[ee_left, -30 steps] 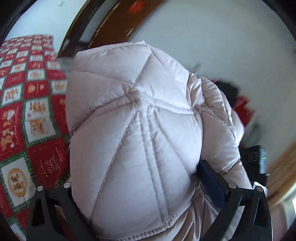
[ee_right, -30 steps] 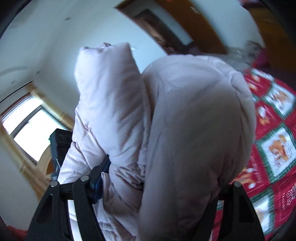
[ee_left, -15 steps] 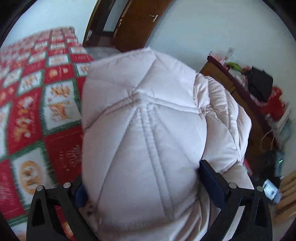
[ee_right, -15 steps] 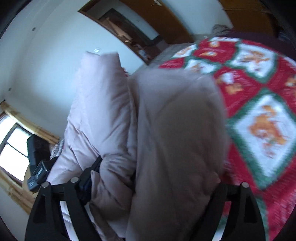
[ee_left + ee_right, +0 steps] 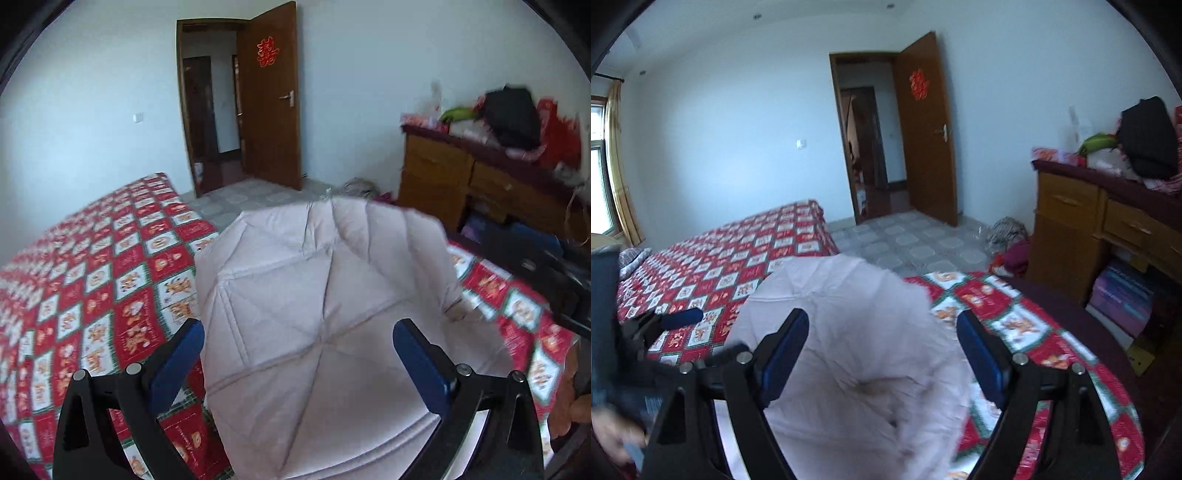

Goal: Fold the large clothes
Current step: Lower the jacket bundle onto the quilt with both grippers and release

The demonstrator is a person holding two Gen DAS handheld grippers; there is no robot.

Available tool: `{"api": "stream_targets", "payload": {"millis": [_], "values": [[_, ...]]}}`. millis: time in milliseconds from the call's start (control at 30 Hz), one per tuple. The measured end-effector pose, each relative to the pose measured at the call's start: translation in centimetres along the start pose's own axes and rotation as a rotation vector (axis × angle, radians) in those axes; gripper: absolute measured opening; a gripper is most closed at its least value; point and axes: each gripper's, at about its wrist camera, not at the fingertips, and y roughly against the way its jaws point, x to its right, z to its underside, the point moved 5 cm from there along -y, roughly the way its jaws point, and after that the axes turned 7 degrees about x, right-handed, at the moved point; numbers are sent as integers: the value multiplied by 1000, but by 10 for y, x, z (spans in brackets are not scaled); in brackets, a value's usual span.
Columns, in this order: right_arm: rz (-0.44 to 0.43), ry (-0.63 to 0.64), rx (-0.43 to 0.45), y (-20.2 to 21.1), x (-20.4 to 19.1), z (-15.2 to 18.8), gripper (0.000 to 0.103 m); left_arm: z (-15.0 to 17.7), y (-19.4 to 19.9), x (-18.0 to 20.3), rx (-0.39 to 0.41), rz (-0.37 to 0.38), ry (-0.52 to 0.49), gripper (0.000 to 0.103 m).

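Lying folded on the bed, a pale quilted jacket sat below both released hand-held grippers.
Left wrist view: the left hand-held gripper (image 5: pixel 297 338) stood wide, pads clear of the jacket (image 5: pixel 317 314) spread between and beyond them on the red patterned bed (image 5: pixel 92 280). Right wrist view: the right hand-held gripper (image 5: pixel 882 339) was closing slightly, pads off the jacket (image 5: pixel 849 332) beneath; the left hand-held gripper (image 5: pixel 679 318) showed left.
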Motion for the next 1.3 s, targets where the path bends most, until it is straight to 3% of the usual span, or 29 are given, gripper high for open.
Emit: {"api": "stream_targets", "payload": {"millis": [67,200,333,467,567,700,933,1133,1300], "values": [[10,-21,-58,-28,4,19,74,10,-9,3,-40,-34,6,102],[42,-105,-173,-66,22,65,72,21,-23,3,-71,-36,77,102],[44,-170,-193,-73,39,85,81,27,-36,17,-59,-75,-3,102],[-7,-262,-203,-76,61,104,82,32,-45,28,-45,-70,-55,102],[22,-237,-188,-73,60,108,82,38,-48,29,-13,-73,-72,102],[68,-203,-189,-72,59,107,82,39,-52,29,-28,-76,-75,102],[118,-199,-171,-40,54,104,97,40,-21,30,-46,-73,-75,102],[178,-198,-119,18,63,101,102,43,19,29,-21,-71,-61,102],[228,-157,-115,50,70,100,103,48,47,26,-29,-134,-50,102]]}}
